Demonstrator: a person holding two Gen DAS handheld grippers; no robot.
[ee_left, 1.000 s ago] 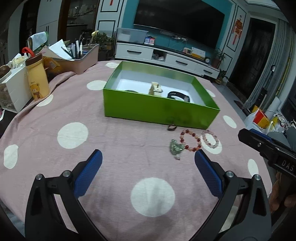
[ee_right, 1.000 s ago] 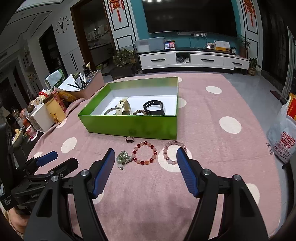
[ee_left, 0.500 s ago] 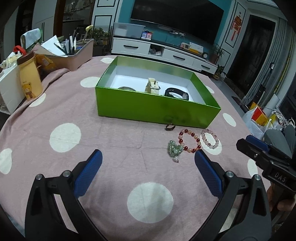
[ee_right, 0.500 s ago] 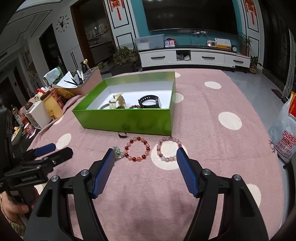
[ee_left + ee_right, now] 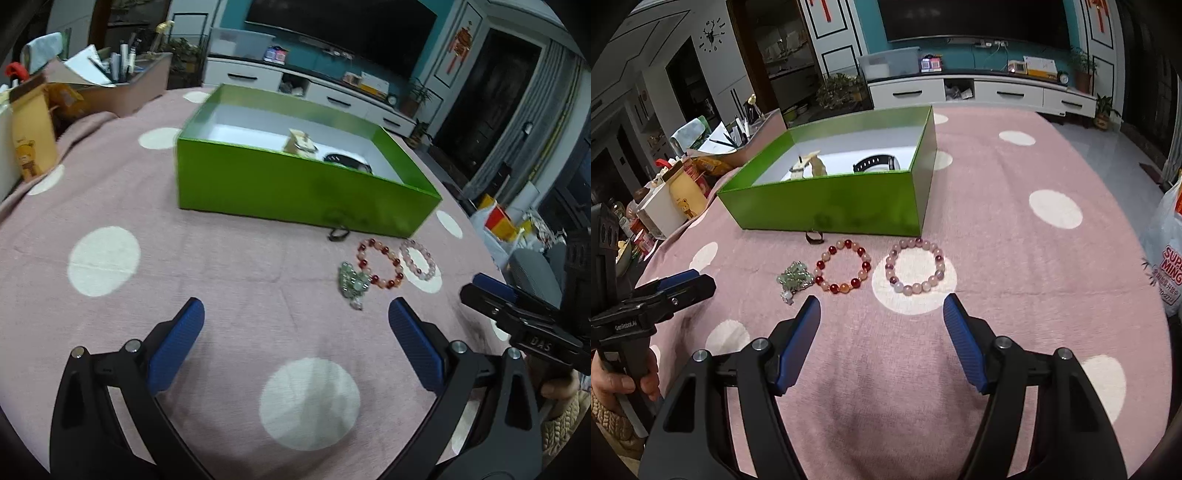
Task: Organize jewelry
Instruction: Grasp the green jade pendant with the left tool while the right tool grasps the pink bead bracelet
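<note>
My right tongs point(image 5: 881, 317) are spread wide and hold nothing, hovering low over the pink dotted cloth of the counter point(image 5: 1015, 258). Just beyond their tips lie the red bead bracelet point(image 5: 843, 266) and, to its right, the pale pink bead bracelet point(image 5: 916, 266), which rests on a white dot. Left of the red one sits a small green bead cluster point(image 5: 795, 277), and a dark little ring point(image 5: 814, 237) lies farther off, close against the near wall of the green box point(image 5: 827, 206). Inside the box I can see a cream watch point(image 5: 809, 167) and a black band point(image 5: 874, 162).

My left tongs point(image 5: 295, 317) are also released and empty, held over bare cloth well left of the bracelets. Far left on the counter stand a yellow bear bottle point(image 5: 31, 136) and a tray of pens point(image 5: 122, 83).
</note>
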